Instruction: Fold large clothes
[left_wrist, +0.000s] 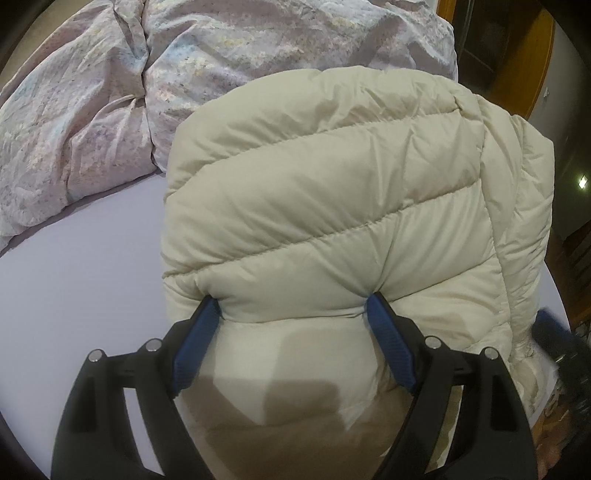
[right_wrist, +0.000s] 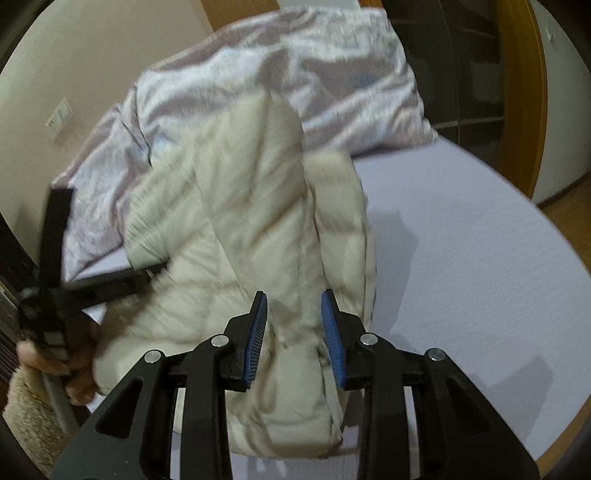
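Note:
A cream quilted puffer jacket (left_wrist: 332, 206) lies folded on the lilac bed sheet (left_wrist: 81, 288). My left gripper (left_wrist: 293, 308) is open wide, its blue pads (left_wrist: 195, 347) pressing on either side of a bulge of the jacket's near edge. In the right wrist view the jacket (right_wrist: 251, 236) shows blurred. My right gripper (right_wrist: 293, 306) is open over the jacket's near right edge, pads (right_wrist: 332, 332) apart, with fabric between them. The left gripper (right_wrist: 74, 284) and the hand holding it show at the left of that view.
A crumpled pink floral duvet (left_wrist: 129, 92) is piled at the back of the bed, also in the right wrist view (right_wrist: 295, 74). Bare sheet (right_wrist: 461, 258) lies right of the jacket. A wooden door frame (right_wrist: 539, 92) and wood floor stand beyond the bed's right edge.

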